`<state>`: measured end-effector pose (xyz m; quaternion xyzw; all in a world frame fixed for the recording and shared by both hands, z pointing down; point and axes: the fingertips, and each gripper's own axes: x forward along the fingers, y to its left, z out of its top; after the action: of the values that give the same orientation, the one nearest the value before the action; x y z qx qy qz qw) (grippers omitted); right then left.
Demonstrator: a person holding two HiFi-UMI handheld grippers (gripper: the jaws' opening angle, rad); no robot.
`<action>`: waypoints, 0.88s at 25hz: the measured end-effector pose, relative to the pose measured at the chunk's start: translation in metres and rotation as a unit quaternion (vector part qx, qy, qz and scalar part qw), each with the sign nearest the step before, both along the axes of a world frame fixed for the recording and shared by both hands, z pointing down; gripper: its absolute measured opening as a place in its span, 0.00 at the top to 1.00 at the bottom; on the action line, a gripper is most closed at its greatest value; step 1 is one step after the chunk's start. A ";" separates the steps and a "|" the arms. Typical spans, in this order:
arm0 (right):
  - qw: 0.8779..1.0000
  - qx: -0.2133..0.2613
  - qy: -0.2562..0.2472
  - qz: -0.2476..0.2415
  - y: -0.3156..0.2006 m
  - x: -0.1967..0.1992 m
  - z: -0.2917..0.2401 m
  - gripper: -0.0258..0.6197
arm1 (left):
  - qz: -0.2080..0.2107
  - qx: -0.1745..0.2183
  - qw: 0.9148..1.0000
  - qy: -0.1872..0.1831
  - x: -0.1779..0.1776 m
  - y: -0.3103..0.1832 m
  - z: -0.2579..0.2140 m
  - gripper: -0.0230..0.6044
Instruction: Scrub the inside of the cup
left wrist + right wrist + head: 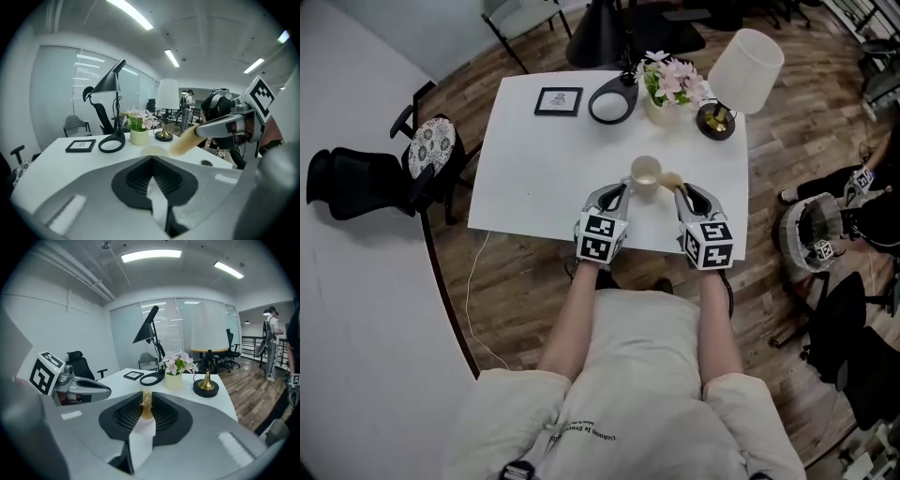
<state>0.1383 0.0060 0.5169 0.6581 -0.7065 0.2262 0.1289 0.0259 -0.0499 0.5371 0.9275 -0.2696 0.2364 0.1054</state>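
Cream, probably ceramic and breakable, the cup [645,172] stands mid-frame on the bench [534,159]. My left gripper [624,190], jaws pressed together, sits just beside it. My right gripper [679,189] pinches a soft scrubber [669,179] in its jaws. The outer wall looks the safest hold.

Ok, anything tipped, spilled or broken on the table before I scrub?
Nothing stands out: the cup stands upright on the table, no spill shows, and the right hand-held gripper holds the scrubber by its rim.
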 end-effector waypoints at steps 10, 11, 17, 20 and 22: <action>0.998 0.024 0.014 -0.053 0.047 0.002 -0.005 0.83 | -0.077 0.009 0.997 0.008 0.016 0.042 -0.021 0.96; 0.998 0.028 0.016 -0.055 0.050 0.002 -0.005 0.83 | -0.090 0.008 0.996 0.016 0.015 0.042 -0.025 0.96; 0.997 0.030 0.011 -0.065 0.071 0.002 0.007 0.83 | -0.182 -0.013 0.981 0.059 -0.022 0.073 -0.028 0.96; 0.997 0.036 0.001 -0.064 0.079 0.001 0.006 0.83 | -0.175 -0.009 0.983 0.054 -0.029 0.091 -0.026 0.96; 0.997 0.042 -0.008 -0.066 0.077 -0.002 0.003 0.83 | -0.168 -0.009 0.984 0.051 -0.029 0.094 -0.027 0.96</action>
<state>0.1361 0.0830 0.5196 0.6132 -0.7581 0.1926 0.1108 -0.0029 0.0444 0.5100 0.8787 -0.4141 0.1702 0.1654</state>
